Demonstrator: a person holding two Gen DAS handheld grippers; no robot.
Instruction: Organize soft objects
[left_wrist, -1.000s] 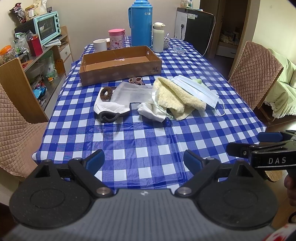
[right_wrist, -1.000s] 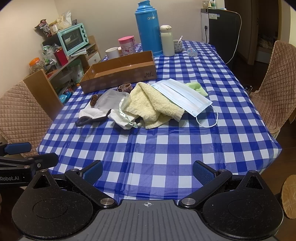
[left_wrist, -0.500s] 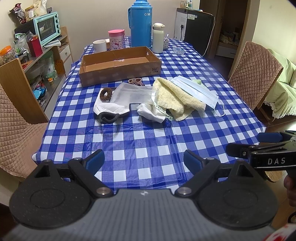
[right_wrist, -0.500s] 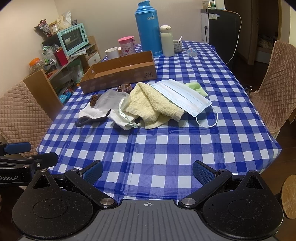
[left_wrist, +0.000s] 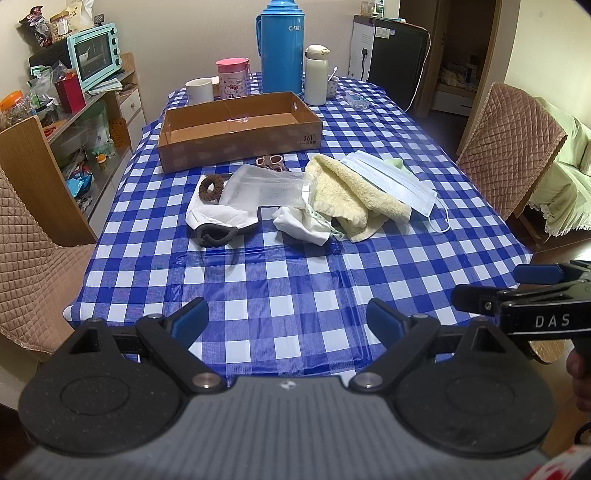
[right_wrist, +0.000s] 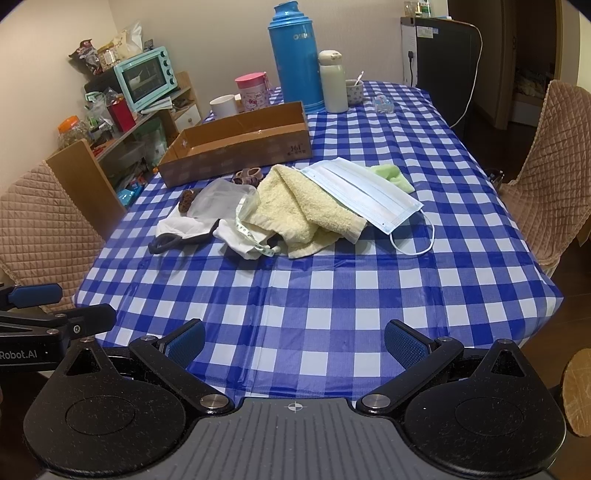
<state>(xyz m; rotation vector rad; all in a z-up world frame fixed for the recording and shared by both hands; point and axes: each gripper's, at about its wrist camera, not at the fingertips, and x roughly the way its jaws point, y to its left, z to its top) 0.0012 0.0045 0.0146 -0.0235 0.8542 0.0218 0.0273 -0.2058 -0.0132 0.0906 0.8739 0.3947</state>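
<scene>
Tongs in both my hands hang at the near edge of a table (right_wrist: 332, 302) covered in blue and white check. My left gripper (left_wrist: 288, 317) has its two blue-tipped fingers spread wide with nothing between them. My right gripper (right_wrist: 295, 339) is the same: wide apart and empty.

The soft things lie in a loose heap across the middle of the table, well ahead of both tongs. A yellow towel (right_wrist: 306, 210) is crumpled at the centre, and a pale blue face mask (right_wrist: 362, 195) rests across its right side, one ear loop (right_wrist: 413, 240) trailing onto the cloth. A green cloth (right_wrist: 391, 177) peeks out behind the mask. Left of the towel is a white cloth (left_wrist: 303, 225) with a tape measure (right_wrist: 255, 240) draped over it, then a clear plastic bag (left_wrist: 266, 188), a dark eye mask (left_wrist: 216, 234) and a brown hair scrunchie (left_wrist: 211, 187). More hair ties (left_wrist: 271, 162) sit just behind the heap. Beyond them stands an open cardboard box (left_wrist: 236, 147), which looks empty and is probably where things go.

I judge nothing is sorted yet. To do this step well, I should take the top layer first: the face mask, pinched at its near edge with my right tongs, so the towel beneath is not dragged along. I would lift it clear before carrying it, minding the loop that could snag.
</scene>
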